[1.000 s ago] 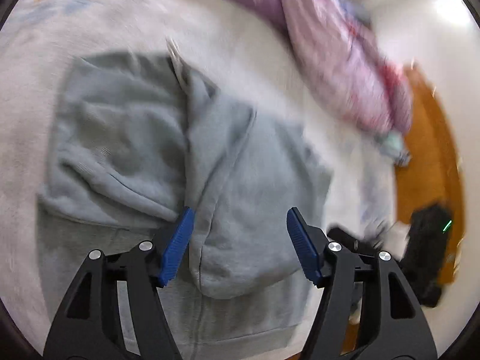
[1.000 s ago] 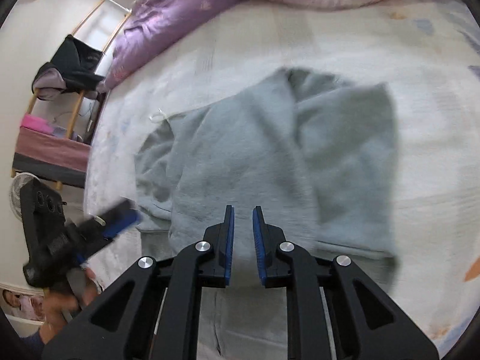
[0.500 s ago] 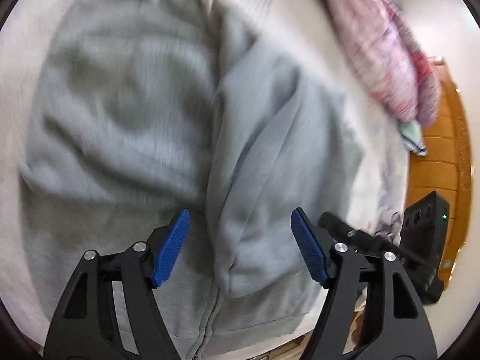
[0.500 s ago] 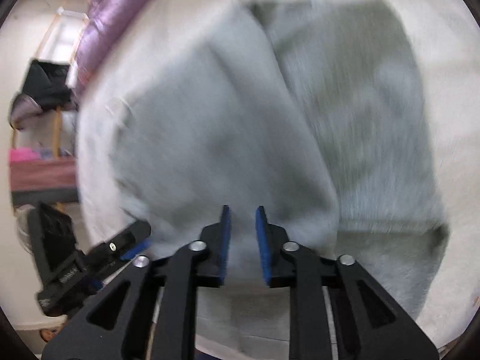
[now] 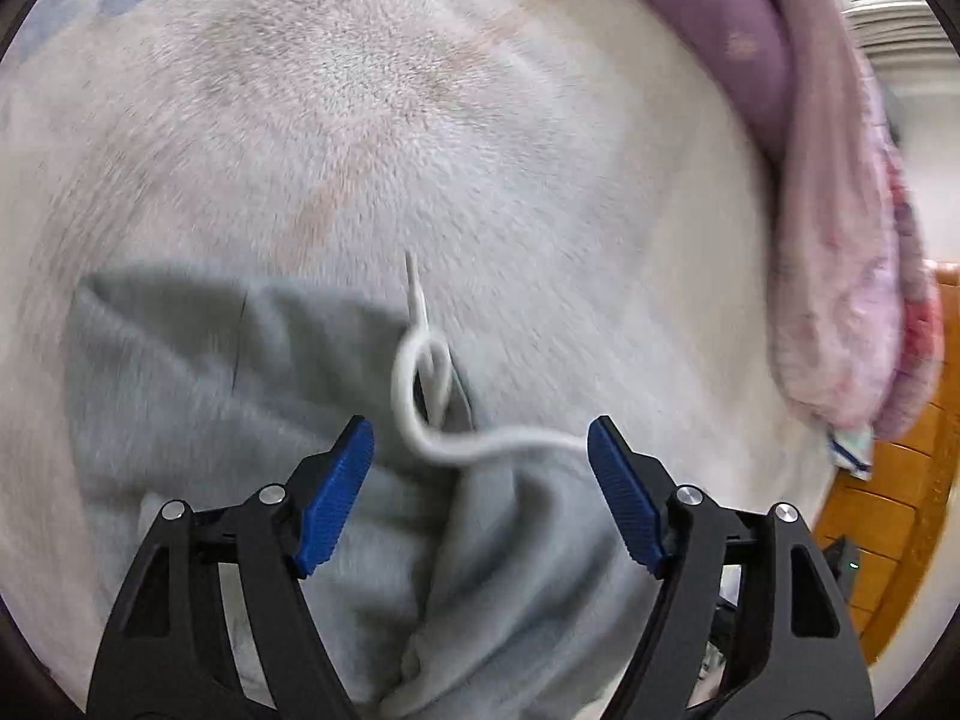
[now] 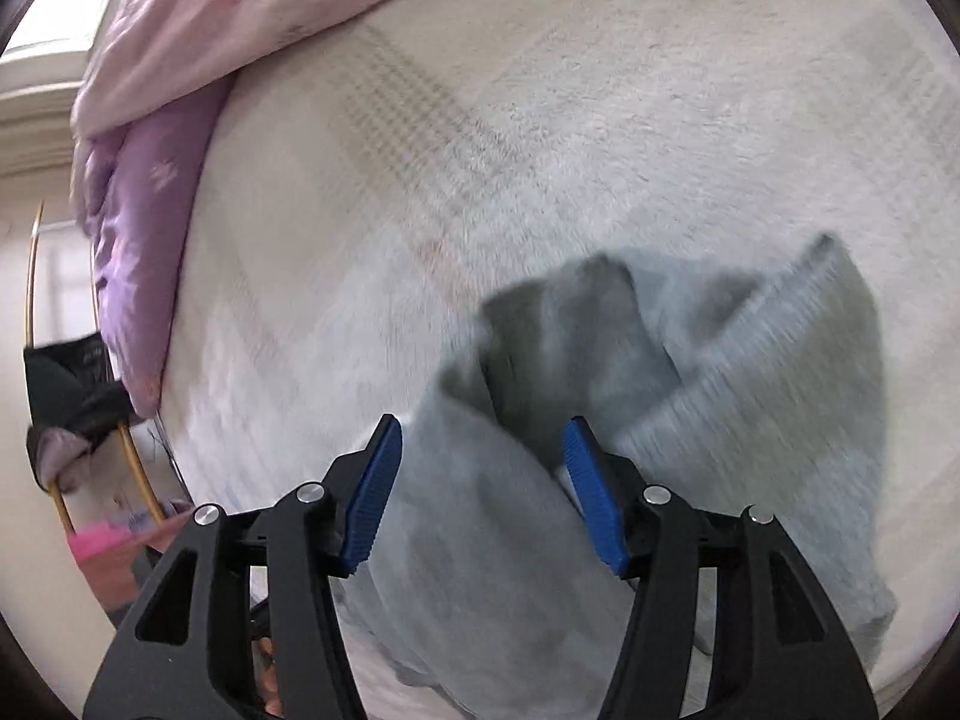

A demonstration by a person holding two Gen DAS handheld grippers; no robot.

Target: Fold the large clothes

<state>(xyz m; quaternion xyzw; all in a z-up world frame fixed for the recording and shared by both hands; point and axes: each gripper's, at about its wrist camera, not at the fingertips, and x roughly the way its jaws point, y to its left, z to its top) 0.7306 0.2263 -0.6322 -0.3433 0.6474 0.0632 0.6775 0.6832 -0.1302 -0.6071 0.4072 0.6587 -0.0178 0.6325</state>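
Hovering over grey hoodie, lower centre of both views, on pale fleece bedspread. Left gripper spreading, nothing pinched; white drawstring loops between pads. Right gripper opening astride thick fold. Judgement: soft, floppy, bulky; grip doubled edge, not cord.

The grey hoodie runs off the bottom edge in both views; its lower part is unseen. Motion blur smears its folds on the bed. One end of the white drawstring passes behind the left tool's fingers.
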